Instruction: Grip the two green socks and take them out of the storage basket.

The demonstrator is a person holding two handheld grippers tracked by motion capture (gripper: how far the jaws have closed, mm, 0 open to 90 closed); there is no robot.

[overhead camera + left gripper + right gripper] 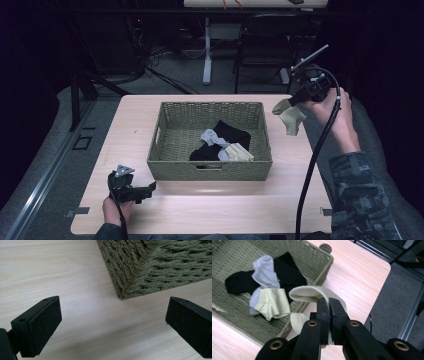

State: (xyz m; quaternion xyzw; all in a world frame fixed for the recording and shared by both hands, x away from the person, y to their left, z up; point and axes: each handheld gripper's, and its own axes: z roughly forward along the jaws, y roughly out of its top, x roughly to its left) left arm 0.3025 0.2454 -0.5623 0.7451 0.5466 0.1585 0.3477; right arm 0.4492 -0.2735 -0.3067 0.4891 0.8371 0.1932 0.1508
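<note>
High view: the right hand-held gripper is at the upper right of the frame, raised off the right end of the table, and it is clenched on a cream sock that hangs down from its jaws. The woven basket sits mid-frame, to the left of and lower than that sock, so the sock's way home, by my judgement, runs leftward and down across the basket's right rim. Inside the basket lie black socks, a grey sock and a second cream sock. The left hand-held gripper rests at lower left on the table, just before the basket's near wall; the right one is plainly the nearer to the hanging sock.

Left gripper view: the two black jaws stand wide apart with nothing between them, bare table below and the basket's corner ahead in the upper right.

Right gripper view: the jaws are pressed together on the cream sock, whose long axis droops across and beneath them. The basket fills the upper left, its rim just beyond the sock.
</note>
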